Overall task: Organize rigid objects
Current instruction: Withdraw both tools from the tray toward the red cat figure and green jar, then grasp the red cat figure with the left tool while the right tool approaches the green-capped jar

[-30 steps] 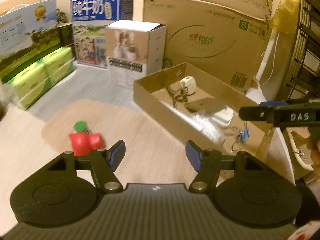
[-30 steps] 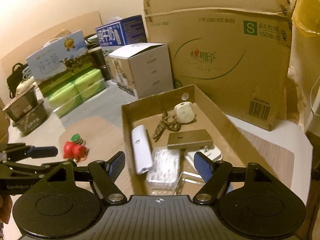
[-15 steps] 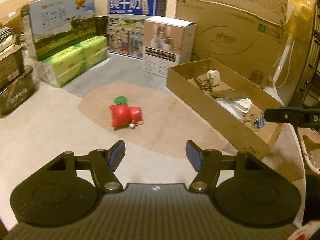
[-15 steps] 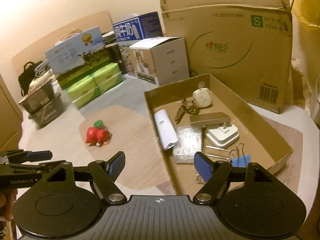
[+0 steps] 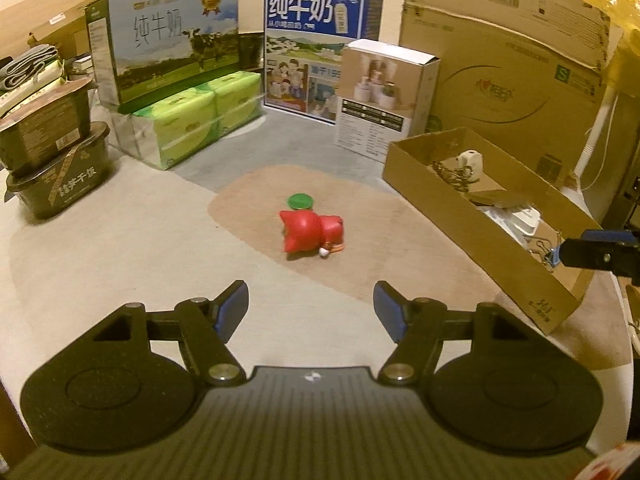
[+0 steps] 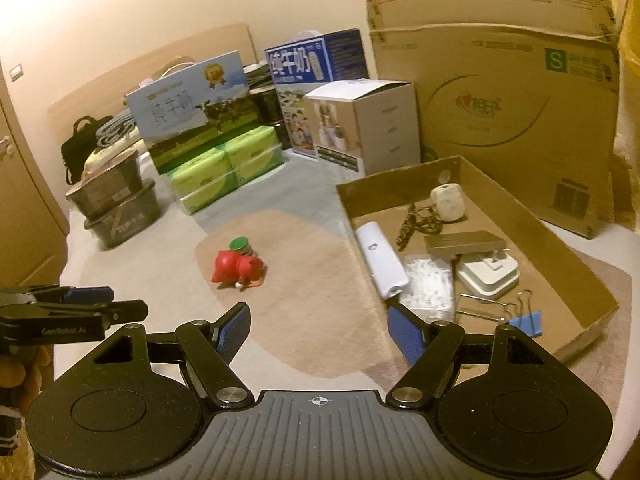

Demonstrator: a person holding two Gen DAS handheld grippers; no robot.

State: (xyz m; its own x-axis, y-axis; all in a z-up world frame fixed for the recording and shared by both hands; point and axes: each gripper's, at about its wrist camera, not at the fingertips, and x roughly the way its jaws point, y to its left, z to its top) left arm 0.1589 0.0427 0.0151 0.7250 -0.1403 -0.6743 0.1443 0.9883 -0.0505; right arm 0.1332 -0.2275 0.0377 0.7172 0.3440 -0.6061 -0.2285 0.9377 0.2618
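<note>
Our spread tongs, left [image 5: 311, 307] and right [image 6: 319, 331], have backed away from the red toy [image 5: 310, 233]; boxes [image 5: 382, 97] crowd behind it

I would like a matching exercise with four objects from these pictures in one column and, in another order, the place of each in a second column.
Objects:
1. red toy
2. blue binder clip
3. white round plug
4. green tissue packs

Places:
A. far end of the cardboard tray
B. under the milk carton with the cow picture
C. on the mat, outside the tray
D. near corner of the tray

Pairs: 1-C, 2-D, 3-A, 4-B
</note>
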